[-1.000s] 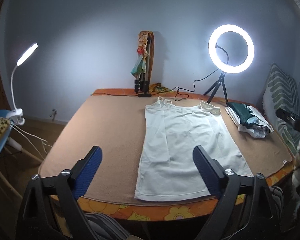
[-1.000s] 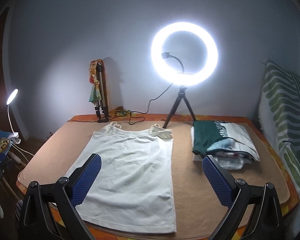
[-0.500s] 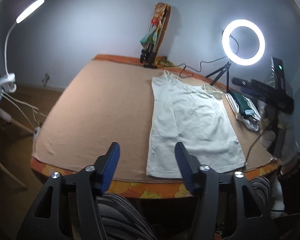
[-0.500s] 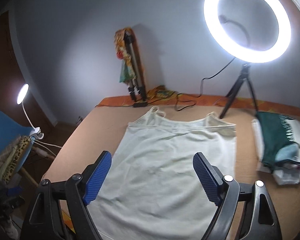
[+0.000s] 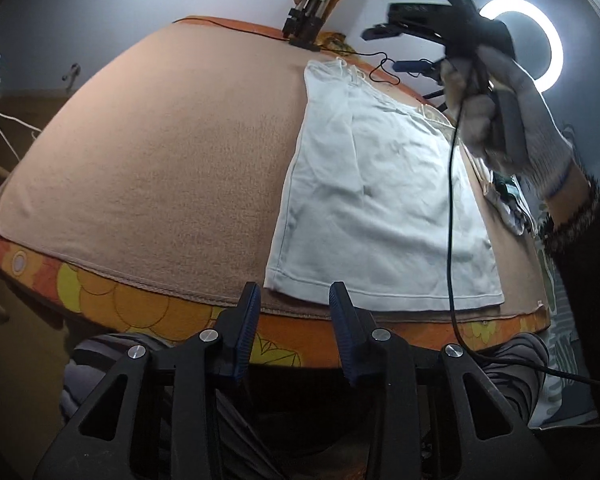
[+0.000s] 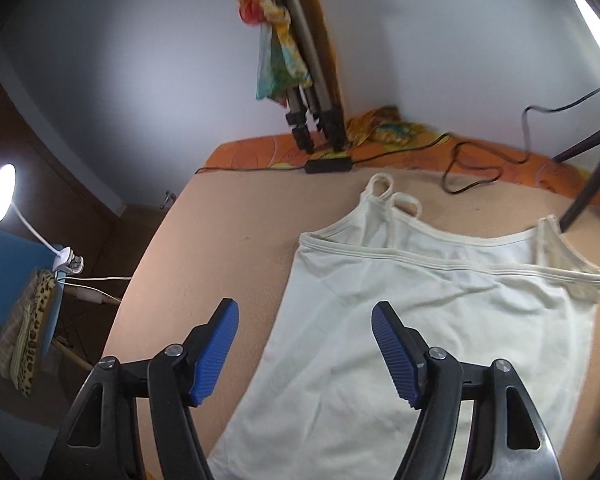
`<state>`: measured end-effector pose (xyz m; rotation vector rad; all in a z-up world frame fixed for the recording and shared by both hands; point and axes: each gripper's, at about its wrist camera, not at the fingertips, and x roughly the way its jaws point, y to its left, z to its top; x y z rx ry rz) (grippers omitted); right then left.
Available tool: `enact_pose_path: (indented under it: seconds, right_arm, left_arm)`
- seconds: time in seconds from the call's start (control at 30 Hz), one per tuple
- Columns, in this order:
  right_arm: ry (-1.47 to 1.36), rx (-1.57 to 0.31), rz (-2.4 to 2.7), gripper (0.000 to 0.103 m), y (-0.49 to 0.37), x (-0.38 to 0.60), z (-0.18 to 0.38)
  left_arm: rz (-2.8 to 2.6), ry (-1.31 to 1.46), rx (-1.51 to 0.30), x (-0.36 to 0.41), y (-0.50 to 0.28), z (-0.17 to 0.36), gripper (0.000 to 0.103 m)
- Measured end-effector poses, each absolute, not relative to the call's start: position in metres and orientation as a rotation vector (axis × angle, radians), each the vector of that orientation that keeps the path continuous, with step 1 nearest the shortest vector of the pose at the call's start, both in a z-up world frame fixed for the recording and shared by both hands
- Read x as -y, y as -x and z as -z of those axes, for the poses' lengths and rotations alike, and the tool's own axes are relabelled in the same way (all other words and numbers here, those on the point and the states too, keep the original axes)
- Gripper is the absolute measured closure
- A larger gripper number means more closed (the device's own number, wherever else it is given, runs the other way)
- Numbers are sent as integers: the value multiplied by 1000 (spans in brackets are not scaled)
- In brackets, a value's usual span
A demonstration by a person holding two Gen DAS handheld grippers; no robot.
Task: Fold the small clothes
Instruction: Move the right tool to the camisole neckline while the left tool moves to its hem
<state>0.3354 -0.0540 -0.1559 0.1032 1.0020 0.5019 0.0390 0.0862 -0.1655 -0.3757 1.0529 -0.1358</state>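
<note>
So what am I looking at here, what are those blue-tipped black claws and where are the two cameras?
Each claw is a hand-held two-finger gripper with a camera looking along its fingers. One picture comes from the left gripper, near the table's front edge by the hem of a white camisole. The other comes from the right gripper, above the camisole's strap end. In the left view you see the person's gloved right hand holding that tool. The camisole lies flat on a tan cloth. Both grippers are open, holding nothing.

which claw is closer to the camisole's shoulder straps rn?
Right. The right claw hangs open over the white camisole, pointing toward its shoulder straps. The left claw, jaws narrowly apart, sits off the table edge by the hem, at the opposite end.
</note>
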Motion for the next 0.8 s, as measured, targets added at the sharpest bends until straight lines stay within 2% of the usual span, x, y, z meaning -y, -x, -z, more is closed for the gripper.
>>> enact_pose_path:
  seconds: [0.5,0.8]
  right_arm:
    - [-15,-1147,-426,46,-407,-16,215]
    - [74,-1164,-394,52,-420,-30,221]
  left_arm:
    - [107,418,-1094,-90,-59,195,69]
    - [128,401,-1119,-81,-64,200,69]
